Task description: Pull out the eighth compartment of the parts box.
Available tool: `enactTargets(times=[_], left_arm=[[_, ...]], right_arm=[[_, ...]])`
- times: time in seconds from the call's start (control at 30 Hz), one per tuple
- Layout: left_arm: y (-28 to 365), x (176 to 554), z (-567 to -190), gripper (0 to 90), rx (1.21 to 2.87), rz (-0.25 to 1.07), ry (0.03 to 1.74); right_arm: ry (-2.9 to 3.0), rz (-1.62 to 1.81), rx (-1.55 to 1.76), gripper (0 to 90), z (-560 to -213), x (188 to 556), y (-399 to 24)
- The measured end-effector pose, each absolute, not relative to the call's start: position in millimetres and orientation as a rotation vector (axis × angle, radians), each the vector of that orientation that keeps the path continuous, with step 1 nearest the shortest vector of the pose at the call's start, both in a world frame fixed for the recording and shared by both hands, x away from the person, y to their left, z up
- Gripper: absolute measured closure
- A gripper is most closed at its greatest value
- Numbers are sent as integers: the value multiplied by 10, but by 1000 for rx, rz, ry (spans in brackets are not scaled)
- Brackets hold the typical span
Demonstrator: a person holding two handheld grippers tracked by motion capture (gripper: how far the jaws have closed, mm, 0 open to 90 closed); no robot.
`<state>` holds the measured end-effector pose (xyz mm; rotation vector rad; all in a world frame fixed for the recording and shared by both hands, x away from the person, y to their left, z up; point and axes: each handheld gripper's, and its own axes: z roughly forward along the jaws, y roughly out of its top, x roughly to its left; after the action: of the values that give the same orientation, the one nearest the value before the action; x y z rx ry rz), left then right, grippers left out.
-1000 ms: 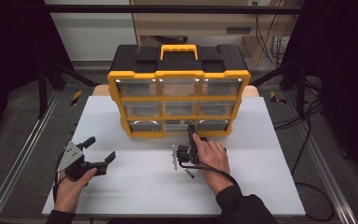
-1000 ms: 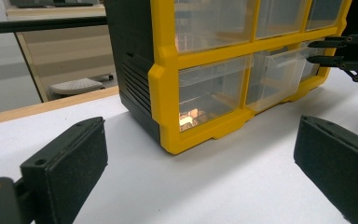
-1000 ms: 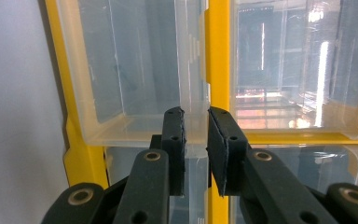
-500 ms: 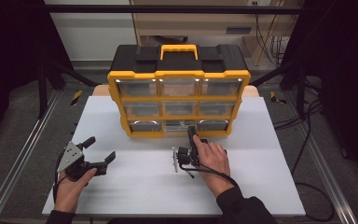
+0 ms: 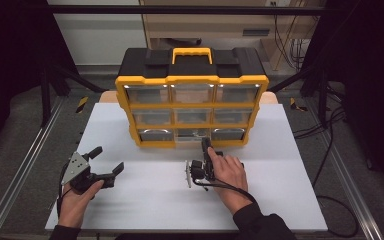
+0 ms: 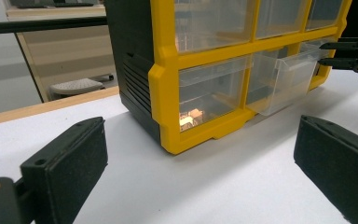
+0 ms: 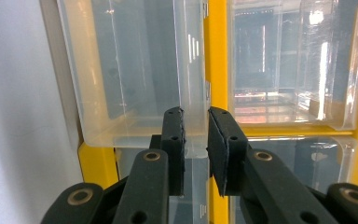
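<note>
Clear drawer [image 7: 135, 88] front partly hidden behind right gripper [image 7: 196, 135] jaws.

Glossy clear plastic drawer [image 7: 135, 84], glossy yellow plastic organizer frame [image 5: 192, 80], matt white tabletop [image 5: 155, 200].

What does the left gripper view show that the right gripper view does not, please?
Left gripper view: the open left gripper, the black side wall of the yellow-and-black plastic drawer cabinet, small items in its bottom corner drawer, the white table, and the right gripper from the side. Right gripper view: a close look at that gripper's pads pinching the front lip of the clear plastic drawer. Both: that drawer, pulled partly out, and the yellow frame.
</note>
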<state>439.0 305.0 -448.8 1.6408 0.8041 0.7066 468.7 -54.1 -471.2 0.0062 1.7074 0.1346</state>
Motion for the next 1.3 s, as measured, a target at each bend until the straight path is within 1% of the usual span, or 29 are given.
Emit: enactTargets(times=[1.3], left_arm=[[3047,4388,-4490,27,1645,708,804]], right_arm=[[1713,156,-1,770,-4712,4496,-556]])
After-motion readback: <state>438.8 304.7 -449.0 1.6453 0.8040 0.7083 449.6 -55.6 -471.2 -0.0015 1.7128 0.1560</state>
